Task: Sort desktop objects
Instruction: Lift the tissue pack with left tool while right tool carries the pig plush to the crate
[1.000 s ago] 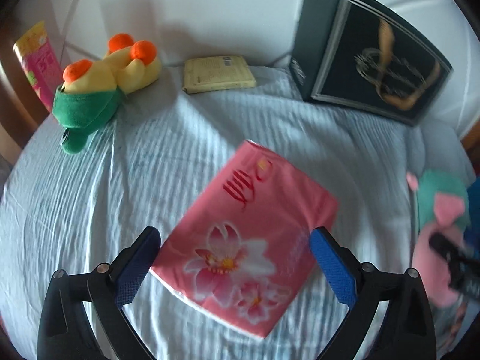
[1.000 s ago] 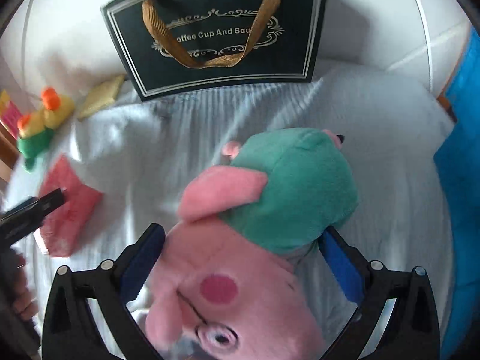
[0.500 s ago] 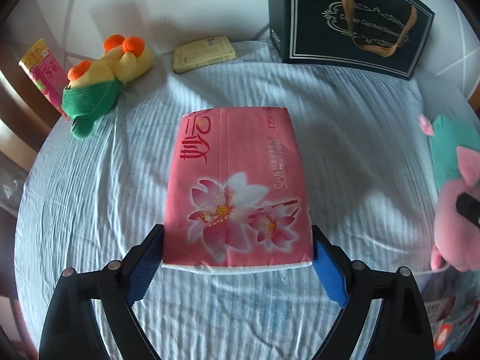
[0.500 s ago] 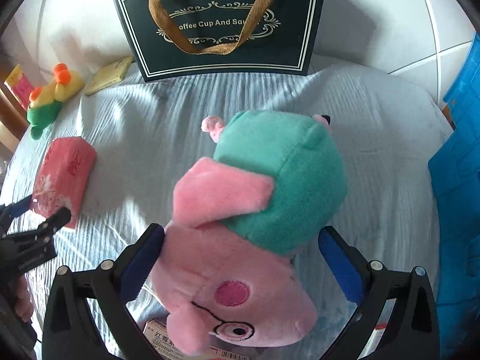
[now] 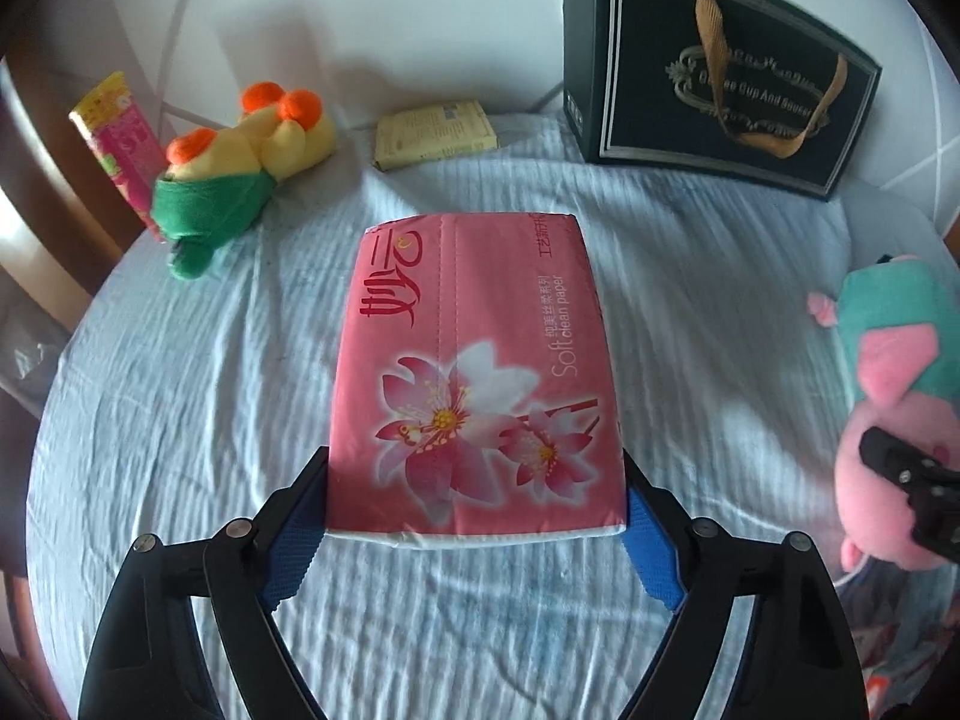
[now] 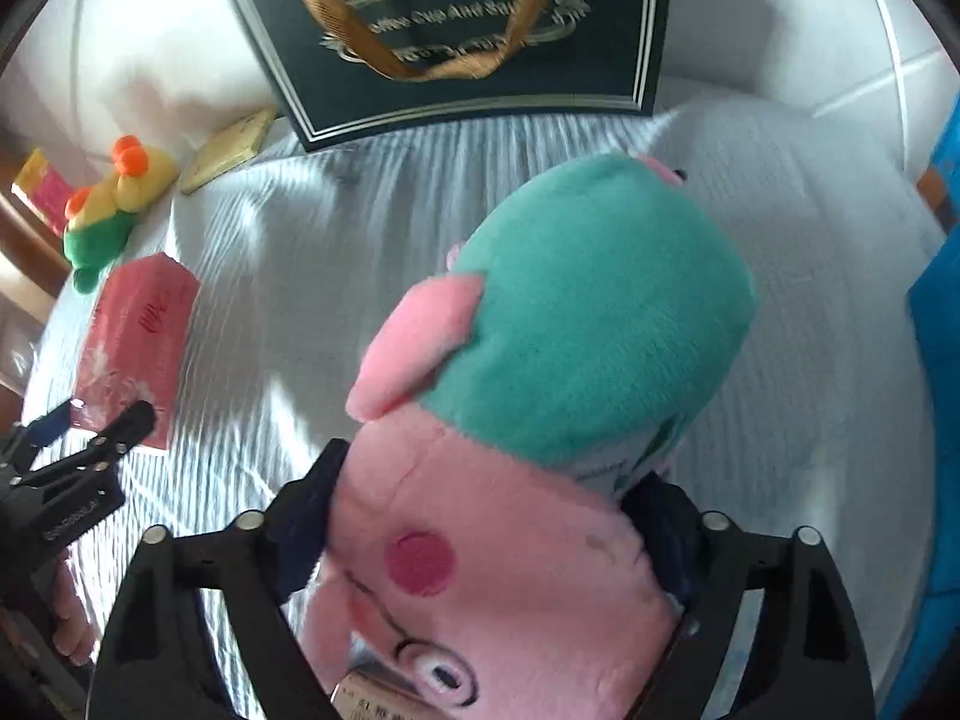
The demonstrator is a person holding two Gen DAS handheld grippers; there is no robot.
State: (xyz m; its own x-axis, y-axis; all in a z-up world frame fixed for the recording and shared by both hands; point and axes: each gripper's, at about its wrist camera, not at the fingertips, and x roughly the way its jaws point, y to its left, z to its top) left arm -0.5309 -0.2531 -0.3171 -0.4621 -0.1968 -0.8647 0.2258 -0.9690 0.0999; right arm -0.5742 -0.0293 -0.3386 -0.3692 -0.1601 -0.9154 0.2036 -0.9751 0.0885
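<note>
Tissue pack (image 5: 474, 372), pink with a flower print, sits between the blue pads of the left gripper (image 5: 474, 525), whose jaws have just been closing and now press against the pack's near end on both sides. The pack lies lengthwise, pointing away from the camera, over a pale blue ribbed cloth (image 5: 180, 396) that covers the tabletop. Pink pig plush (image 6: 540, 420) in a teal dress is caught between the jaws of the right gripper (image 6: 480, 516); those jaws have also just been closing, and the pads press into the plush around its head and neck. At the far edge of the cloth stand a dark gift bag (image 5: 720, 84) with a gold ribbon handle, a flat yellow packet (image 5: 435, 132) beside it, and a yellow and green plush toy (image 5: 234, 174) lying on its side. Just beyond that toy leans a pink and yellow tube (image 5: 117, 138). A hand (image 6: 72, 618) shows at the left edge of the right wrist view.
</note>
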